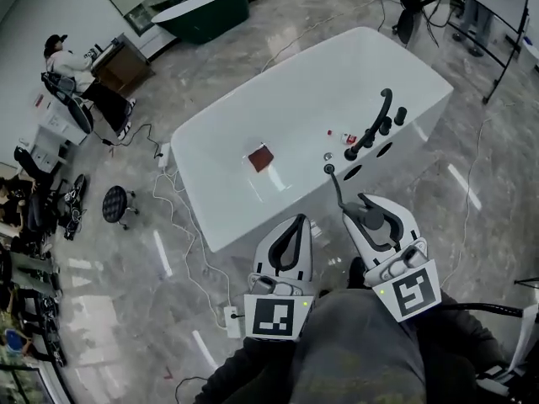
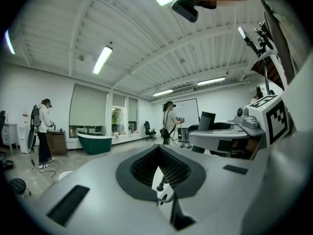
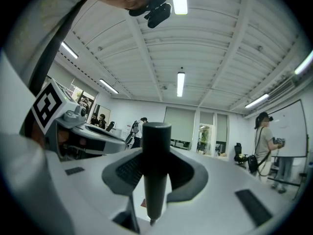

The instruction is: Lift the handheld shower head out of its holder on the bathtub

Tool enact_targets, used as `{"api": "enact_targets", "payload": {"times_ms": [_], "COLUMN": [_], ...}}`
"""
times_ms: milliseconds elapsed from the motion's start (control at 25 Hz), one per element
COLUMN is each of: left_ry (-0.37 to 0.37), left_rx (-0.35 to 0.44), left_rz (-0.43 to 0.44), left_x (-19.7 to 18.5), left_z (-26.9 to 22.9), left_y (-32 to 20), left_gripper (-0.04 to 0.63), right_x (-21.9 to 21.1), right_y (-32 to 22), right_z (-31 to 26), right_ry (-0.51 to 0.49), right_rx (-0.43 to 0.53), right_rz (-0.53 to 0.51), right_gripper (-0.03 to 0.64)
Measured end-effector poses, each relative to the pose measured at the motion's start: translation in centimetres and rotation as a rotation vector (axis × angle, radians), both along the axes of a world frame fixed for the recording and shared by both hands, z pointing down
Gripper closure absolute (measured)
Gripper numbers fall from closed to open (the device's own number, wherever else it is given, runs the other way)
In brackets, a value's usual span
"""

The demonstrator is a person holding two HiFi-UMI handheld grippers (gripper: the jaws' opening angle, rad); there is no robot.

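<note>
The black handheld shower head (image 3: 155,165) stands upright between my right gripper's (image 1: 364,202) jaws, which are shut on its handle. It is held off the white bathtub (image 1: 253,116), just in front of the tub's near edge. Its dark hose (image 1: 335,188) runs back to a fitting on the tub deck. The black faucet set (image 1: 375,129) with its arched spout and knobs stands on the deck beyond. My left gripper (image 1: 298,222) is beside the right one, its tips together and nothing in it. Through its jaws a bit of hose (image 2: 160,184) shows.
A red square (image 1: 261,158) lies on the tub's top. White cables and a power strip (image 1: 232,318) trail over the floor at the left. A black stool (image 1: 114,202), a seated person (image 1: 67,61) at desks and a green tub (image 1: 202,11) are farther off.
</note>
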State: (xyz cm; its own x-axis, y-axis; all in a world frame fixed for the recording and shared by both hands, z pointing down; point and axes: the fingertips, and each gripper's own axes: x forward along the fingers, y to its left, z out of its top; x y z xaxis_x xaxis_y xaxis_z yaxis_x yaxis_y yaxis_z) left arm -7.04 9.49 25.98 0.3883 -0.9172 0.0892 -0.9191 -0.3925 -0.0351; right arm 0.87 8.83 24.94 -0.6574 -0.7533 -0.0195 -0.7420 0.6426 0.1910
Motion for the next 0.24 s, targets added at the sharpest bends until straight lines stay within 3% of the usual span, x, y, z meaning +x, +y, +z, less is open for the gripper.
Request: {"api": "enact_targets", "payload": {"times_ms": [240], "left_ry": [-0.006], "left_rx": [-0.013], "left_rz": [0.003], "left_x": [-0.28], "left_z": [0.25], "left_y": [-0.26], "left_gripper": [0.592], "right_x": [0.10], "right_y": [-0.24], "right_z": [0.19], "right_ry": [-0.004], "right_rx": [-0.025], "right_rz": [0.011], "right_gripper": [0.488]}}
